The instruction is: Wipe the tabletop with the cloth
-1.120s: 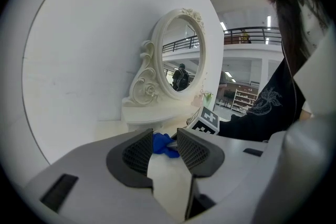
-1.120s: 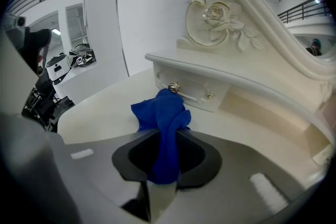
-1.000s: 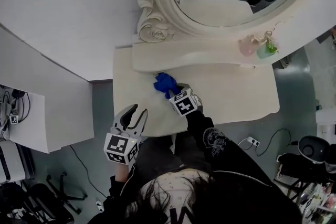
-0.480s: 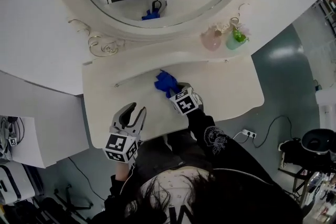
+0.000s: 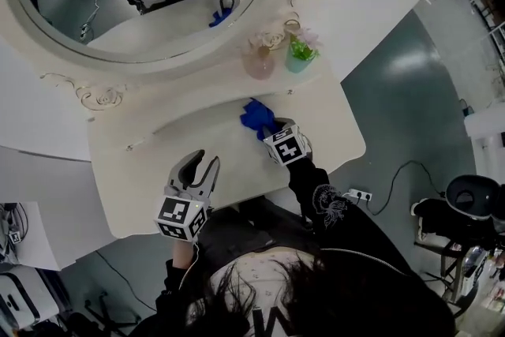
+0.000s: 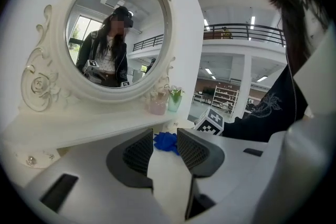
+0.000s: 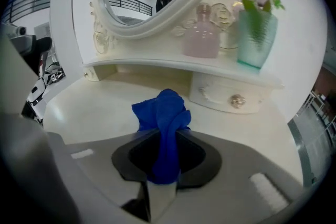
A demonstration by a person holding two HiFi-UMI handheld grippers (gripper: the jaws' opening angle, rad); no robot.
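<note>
Currently right gripper (image 7: 166, 161) is pinching the bunched blue cloth (image 7: 161, 108) against the vanity tabletop (image 5: 155, 147), centre-right, toward the far side. Left gripper (image 6: 164, 147) jaws spread, nothing between, at near-left edge.

Seen from the head, the light is soft, even and rather dim, with muted colour. The cream tabletop (image 5: 327, 126) carries only faint shadow along the top of the frame's middle band. Both gripper views are fisheye: black corners, and straight lines bowing toward the edges. In the left gripper view, ceiling lights (image 6: 252, 22) glare at upper right and the near foreground is soft. In the right gripper view, the blue cloth (image 7: 163, 113) at centre is sharp, and a pale sheen lies on the tabletop at left.
</note>
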